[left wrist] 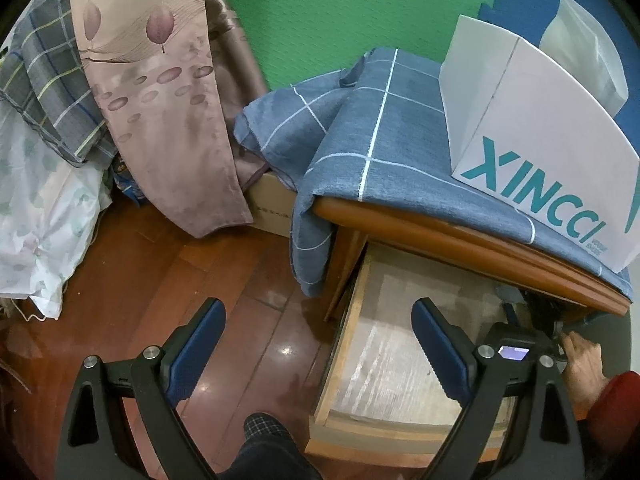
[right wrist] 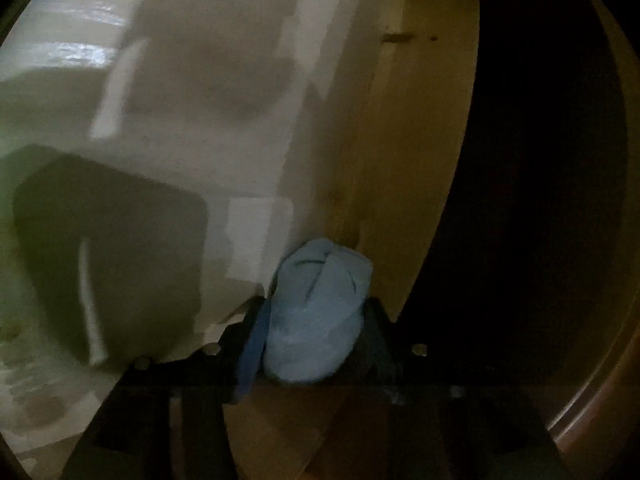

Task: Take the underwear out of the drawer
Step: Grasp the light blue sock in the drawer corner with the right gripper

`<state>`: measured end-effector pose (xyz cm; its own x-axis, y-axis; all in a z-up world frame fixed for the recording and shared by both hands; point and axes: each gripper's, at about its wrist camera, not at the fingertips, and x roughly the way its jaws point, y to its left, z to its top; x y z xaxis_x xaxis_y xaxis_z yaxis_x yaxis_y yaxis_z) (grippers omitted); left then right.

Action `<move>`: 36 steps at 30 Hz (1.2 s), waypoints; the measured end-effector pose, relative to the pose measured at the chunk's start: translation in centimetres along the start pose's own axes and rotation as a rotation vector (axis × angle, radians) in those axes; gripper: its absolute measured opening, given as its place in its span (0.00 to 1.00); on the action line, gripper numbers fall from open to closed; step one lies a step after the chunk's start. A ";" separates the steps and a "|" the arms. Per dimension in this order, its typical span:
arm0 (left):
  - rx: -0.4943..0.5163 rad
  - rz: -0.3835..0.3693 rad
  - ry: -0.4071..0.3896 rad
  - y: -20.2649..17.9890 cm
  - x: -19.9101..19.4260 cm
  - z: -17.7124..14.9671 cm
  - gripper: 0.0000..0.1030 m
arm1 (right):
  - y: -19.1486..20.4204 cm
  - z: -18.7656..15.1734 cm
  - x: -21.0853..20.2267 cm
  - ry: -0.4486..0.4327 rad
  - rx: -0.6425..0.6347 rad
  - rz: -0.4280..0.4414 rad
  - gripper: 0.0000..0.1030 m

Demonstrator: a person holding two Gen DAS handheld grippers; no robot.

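While the left gripper (left wrist: pixel 318 344) hangs with its two blue-padded fingers (left wrist: pixel 200 344) spread wide and nothing between them, it looks down on one pulled-out wooden drawer (left wrist: pixel 352 320) whose pale lined bottom shows bare in that view. One white box (left wrist: pixel 552 160) printed with teal letters stands on the blue checked cloth (left wrist: pixel 376 148) that covers the top of the wooden cabinet (left wrist: pixel 460 236) — the cloth droops over the cabinet's corner. Left of it, on the red-brown wood floor (left wrist: pixel 160 292), lean one pink leaf-print fabric (left wrist: pixel 160 100) and one grey plaid fabric (left wrist: pixel 52 80), with one cardboard box (left wrist: pixel 272 204) behind. A hand (left wrist: pixel 584 364) in a red sleeve holds the second tool at the drawer's right edge. Inside the dim drawer, the right gripper (right wrist: pixel 312 336) has one light blue rolled piece of underwear (right wrist: pixel 316 320) between its two fingers against the drawer's wooden side wall; whether the pads press on it I cannot tell — the picture is dark and blurred.
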<state>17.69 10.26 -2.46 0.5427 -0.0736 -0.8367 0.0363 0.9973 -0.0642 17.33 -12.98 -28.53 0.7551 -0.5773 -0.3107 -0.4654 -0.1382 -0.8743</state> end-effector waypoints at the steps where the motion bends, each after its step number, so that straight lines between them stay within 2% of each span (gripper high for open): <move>1: 0.003 -0.001 -0.003 0.0 0.0 0.0 0.90 | -0.1 0.0 0.1 -0.008 0.000 0.000 0.47; 6: 0.009 0.000 -0.005 -0.2 0.0 -0.1 0.90 | -0.3 -0.7 0.5 -0.068 -0.019 -0.011 0.45; 9: 0.019 0.008 0.003 -0.4 0.2 -0.1 0.90 | 0.9 -1.8 -2.2 -0.057 -0.012 -0.009 0.40; 15: 0.027 0.022 0.005 -0.7 0.3 -0.2 0.90 | -0.1 -1.1 -1.7 -0.045 0.048 0.028 0.29; 20: 0.032 0.027 0.008 -0.8 0.7 -0.3 0.90 | -1.0 -0.9 -2.8 -0.060 0.067 0.071 0.27; 25: 0.039 0.040 0.019 -0.8 0.9 -0.3 0.90 | -3.0 -1.3 -5.0 -0.091 0.112 0.159 0.27; 31: 0.044 0.050 0.022 -0.8 1.0 -0.4 0.90 | -6.2 -1.3 -6.9 -0.116 0.203 0.304 0.27; 35: 0.047 0.054 0.020 -0.8 1.0 -0.5 0.90 | -9.1 -2.0 -8.6 -0.136 0.300 0.437 0.27; 36: 0.047 0.058 0.020 -0.8 1.0 -0.5 0.90 | -8.5 -2.5 -8.9 -0.139 0.337 0.477 0.27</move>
<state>17.81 9.39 -3.56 0.5284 -0.0157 -0.8488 0.0455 0.9989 0.0098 13.42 -8.67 -17.36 0.5630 -0.3995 -0.7235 -0.6126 0.3859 -0.6897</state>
